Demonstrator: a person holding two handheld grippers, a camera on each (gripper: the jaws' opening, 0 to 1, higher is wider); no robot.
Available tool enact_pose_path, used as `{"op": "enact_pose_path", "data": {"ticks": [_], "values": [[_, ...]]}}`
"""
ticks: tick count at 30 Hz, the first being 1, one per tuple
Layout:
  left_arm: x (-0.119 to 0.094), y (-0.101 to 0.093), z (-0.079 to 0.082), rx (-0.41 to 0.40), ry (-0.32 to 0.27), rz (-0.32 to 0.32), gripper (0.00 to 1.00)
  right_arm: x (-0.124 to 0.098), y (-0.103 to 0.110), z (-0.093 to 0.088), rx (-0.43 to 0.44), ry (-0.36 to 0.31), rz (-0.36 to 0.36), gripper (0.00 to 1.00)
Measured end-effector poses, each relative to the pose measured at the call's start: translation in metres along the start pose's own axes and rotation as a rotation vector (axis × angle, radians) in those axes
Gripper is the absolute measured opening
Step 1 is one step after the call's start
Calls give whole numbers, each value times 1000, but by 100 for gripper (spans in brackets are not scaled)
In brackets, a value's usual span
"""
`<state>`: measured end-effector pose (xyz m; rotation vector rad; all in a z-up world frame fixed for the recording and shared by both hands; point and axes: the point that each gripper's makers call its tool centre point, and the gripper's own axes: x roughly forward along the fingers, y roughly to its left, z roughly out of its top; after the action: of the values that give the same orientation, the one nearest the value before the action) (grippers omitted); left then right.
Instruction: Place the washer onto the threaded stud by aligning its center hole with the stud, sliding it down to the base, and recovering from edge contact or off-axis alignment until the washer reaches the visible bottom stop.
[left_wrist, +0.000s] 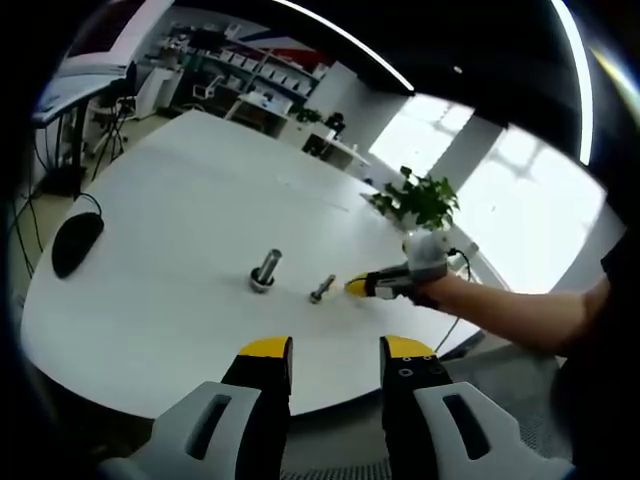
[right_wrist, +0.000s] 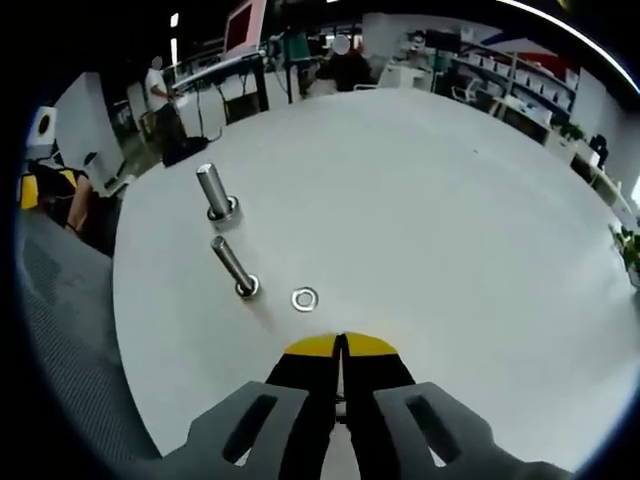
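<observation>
Right gripper clenched, apparently empty, washer flat at 11 o'clock beside stud; left gripper parted, empty.

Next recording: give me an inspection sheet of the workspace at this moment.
Surface: white table, mostly bare.
Job's things: washer lying flat on the table, not on any stud; thin stud and thicker stud standing near it.
Clutter: computer mouse near the table's edge.
Grippers: left hand-held gripper open, off the table's edge; right hand-held gripper shut, empty, just short of the washer.
Cables: mouse cable.
Surroundings: potted plant, shelving, bright windows, a person standing in the background.
</observation>
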<state>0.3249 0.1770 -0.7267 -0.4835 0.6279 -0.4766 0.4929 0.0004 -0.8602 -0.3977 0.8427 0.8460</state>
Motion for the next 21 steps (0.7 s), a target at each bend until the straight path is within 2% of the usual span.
{"op": "enact_pose_path", "data": {"ticks": [2, 4, 9, 12, 15, 21], "values": [[0, 0, 0, 0, 1, 0, 33, 1, -3, -1, -12, -7, -16, 2], [0, 0, -1, 2, 5, 0, 33, -2, -6, 0, 27, -21, -17, 3], [1, -1, -1, 4, 8, -4, 33, -14, -18, 8, 42, -49, -26, 3], [1, -1, -2, 6, 12, -5, 33, -24, -23, 8, 47, -51, -20, 8], [1, -2, -2, 7, 12, -7, 33, -32, -23, 3, 58, -39, -6, 9], [1, -2, -1, 8, 11, -10, 33, -42, -19, -8, 18, 15, 15, 12]]}}
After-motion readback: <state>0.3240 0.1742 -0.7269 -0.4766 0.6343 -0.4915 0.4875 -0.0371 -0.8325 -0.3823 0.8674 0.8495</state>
